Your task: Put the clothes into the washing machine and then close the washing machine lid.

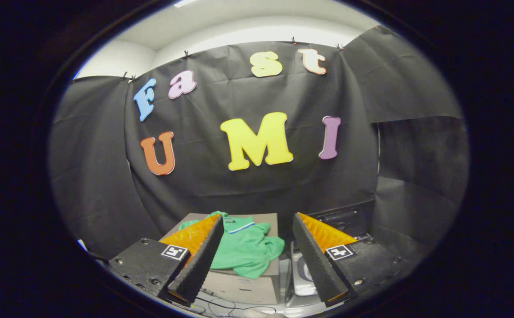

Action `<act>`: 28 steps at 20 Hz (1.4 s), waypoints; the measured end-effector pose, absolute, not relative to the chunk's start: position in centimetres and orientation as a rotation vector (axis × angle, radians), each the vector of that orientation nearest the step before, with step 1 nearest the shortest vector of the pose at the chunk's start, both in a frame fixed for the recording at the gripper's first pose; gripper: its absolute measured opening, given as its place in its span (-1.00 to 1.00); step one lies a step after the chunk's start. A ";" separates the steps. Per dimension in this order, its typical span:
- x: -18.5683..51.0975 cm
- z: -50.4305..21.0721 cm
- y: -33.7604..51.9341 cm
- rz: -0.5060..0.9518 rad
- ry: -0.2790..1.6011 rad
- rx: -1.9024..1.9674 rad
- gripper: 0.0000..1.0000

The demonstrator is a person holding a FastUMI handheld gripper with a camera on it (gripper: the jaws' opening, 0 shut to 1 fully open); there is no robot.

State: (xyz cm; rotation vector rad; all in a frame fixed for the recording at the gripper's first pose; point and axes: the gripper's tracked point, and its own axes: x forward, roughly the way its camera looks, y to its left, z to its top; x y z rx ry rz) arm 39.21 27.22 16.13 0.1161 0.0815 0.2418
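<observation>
A green garment (243, 248) with a white-and-blue collar lies crumpled on top of a brown cardboard box (243, 287), just ahead of my fingers and a little below them. My gripper (257, 225) stands open, well apart, with nothing between its fingers. The left finger (202, 260) overlaps the garment's left side in the view. To the right of the box, partly behind the right finger (314, 260), stands the washing machine (303, 276), seen as a white and grey body with a dark part (343, 218) raised behind it.
The black cloth wall rises close behind the box and the machine. Thin cables (221, 304) run across the pale surface below the box. A black draped ledge (398, 198) stands to the right of the machine.
</observation>
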 end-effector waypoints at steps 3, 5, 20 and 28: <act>43.1 15.3 31.6 0.277 0.124 0.106 0.97; 45.5 14.2 34.1 0.287 0.155 0.093 0.97; 54.6 -0.1 41.8 0.184 0.590 -0.025 0.97; 54.9 -1.0 41.9 0.142 0.625 -0.069 0.98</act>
